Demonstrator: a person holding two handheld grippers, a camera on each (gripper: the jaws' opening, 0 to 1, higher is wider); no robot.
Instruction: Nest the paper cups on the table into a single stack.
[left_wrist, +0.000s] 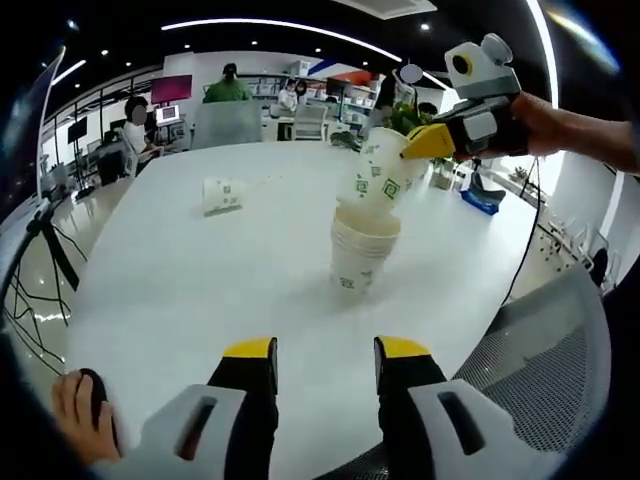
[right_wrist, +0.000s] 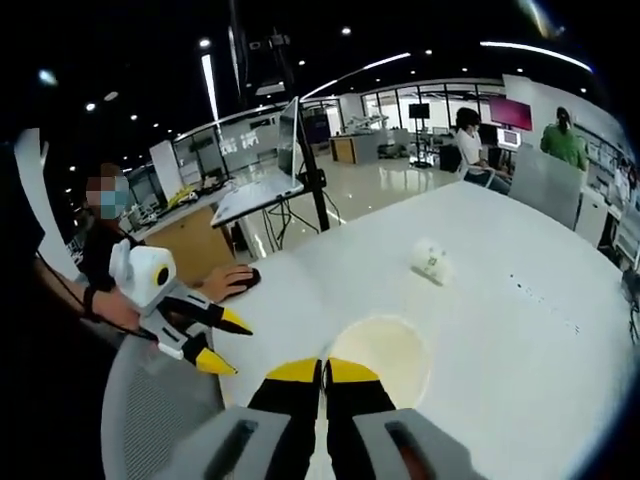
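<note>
**Inspector:** Start with the largest item.

**Assistant:** A white table (left_wrist: 180, 290), broad and pale. A grey mesh chair (left_wrist: 545, 370) stands at its near edge in the left gripper view.

**Inspector:** The task's items?

**Assistant:** An upright stack of paper cups (left_wrist: 358, 255) stands on the table, just ahead of the left gripper (left_wrist: 325, 355). A single paper cup (left_wrist: 383, 175), with green markings, hangs tilted directly above the stack, its base at the stack's mouth. Whether base and rim touch, I cannot tell. A third cup (left_wrist: 221, 194) lies on its side, well apart from the stack, farther across the table.

**Inspector:** Jaw condition?

**Assistant:** The left gripper's jaws stand apart with nothing between them. The right gripper (right_wrist: 323, 372) has its yellow tips pressed together on the rim of the single cup; the cup's open mouth sits just beyond the tips in the right gripper view.

**Inspector:** Anything smaller?

**Assistant:** A hand (left_wrist: 82, 415) rests at the table's edge beside the left gripper.
</note>
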